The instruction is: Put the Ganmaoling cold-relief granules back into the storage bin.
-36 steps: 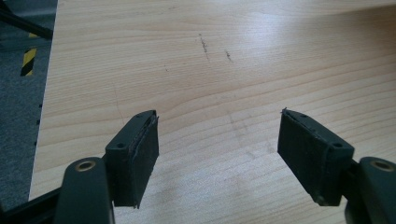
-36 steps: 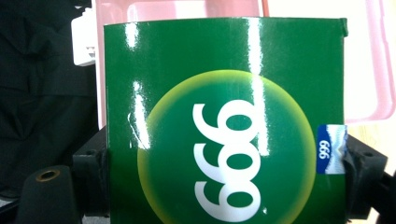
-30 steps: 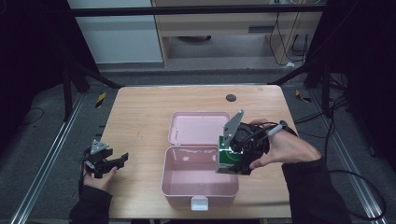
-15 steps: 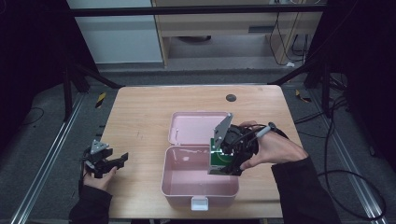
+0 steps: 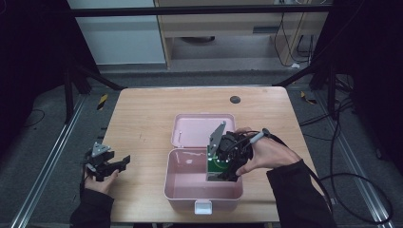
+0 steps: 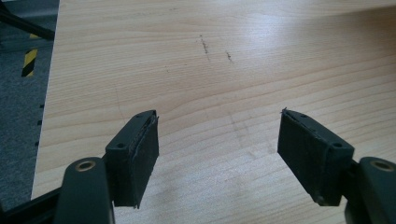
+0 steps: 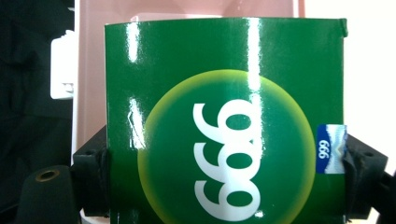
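The green box (image 7: 224, 126), glossy, with a yellow-edged circle and white "999" digits that read upside down in the right gripper view, is pinched from both sides by the right gripper (image 7: 224, 172), whose black pads press on its left and right edges. In the high view the green box (image 5: 217, 166) hangs in the right gripper (image 5: 222, 164) over the right part of the pink case (image 5: 190, 190), its lower end down inside the open tray; whether it touches the tray floor cannot be told. The person's right hand (image 5: 266, 152) wraps the gripper from the right, and a cable trails off past the sleeve. The case's lid (image 5: 190, 128) lies flat and open behind the tray, and a white latch (image 5: 203, 207) sits on the tray's near wall. Well apart from this, at the left edge of the table (image 5: 142, 109), the left gripper (image 5: 111, 166) rests low in the left hand (image 5: 97, 183); in the left gripper view its jaws stand spread wide with nothing between them, only bare wood grain of the table (image 6: 210, 70) with a few small dark marks. A small dark round disc (image 5: 235, 99) lies near the far edge of the table
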{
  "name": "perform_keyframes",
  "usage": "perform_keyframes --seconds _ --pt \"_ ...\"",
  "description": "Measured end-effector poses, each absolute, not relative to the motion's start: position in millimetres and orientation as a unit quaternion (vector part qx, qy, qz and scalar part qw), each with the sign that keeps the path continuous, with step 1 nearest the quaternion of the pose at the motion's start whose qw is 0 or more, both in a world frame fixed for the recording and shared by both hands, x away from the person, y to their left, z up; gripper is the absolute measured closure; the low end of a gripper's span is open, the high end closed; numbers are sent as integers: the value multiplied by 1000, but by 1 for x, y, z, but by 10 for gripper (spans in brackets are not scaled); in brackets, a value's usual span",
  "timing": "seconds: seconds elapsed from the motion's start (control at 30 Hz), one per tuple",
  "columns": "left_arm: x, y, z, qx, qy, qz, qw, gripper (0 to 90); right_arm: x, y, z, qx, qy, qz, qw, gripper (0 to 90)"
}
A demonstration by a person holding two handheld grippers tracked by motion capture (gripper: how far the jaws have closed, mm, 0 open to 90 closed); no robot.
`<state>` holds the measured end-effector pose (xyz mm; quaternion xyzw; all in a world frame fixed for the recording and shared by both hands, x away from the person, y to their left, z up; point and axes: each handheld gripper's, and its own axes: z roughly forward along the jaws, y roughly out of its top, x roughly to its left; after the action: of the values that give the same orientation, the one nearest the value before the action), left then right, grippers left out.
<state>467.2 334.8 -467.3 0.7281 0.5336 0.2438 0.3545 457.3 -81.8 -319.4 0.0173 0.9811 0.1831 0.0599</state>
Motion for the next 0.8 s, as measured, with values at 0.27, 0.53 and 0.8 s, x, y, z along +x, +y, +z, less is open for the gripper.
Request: perform_keyframes --seconds 0.27,0.53,0.8 --pt "467 334 -467 729 533 244 354 284 457 -79 -337 12 984 169 51 160" --pt "467 334 -467 729 533 244 355 284 457 -75 -347 5 985 166 45 160" --pt "467 334 -468 728 533 244 355 284 458 -83 -361 16 985 171 34 159"
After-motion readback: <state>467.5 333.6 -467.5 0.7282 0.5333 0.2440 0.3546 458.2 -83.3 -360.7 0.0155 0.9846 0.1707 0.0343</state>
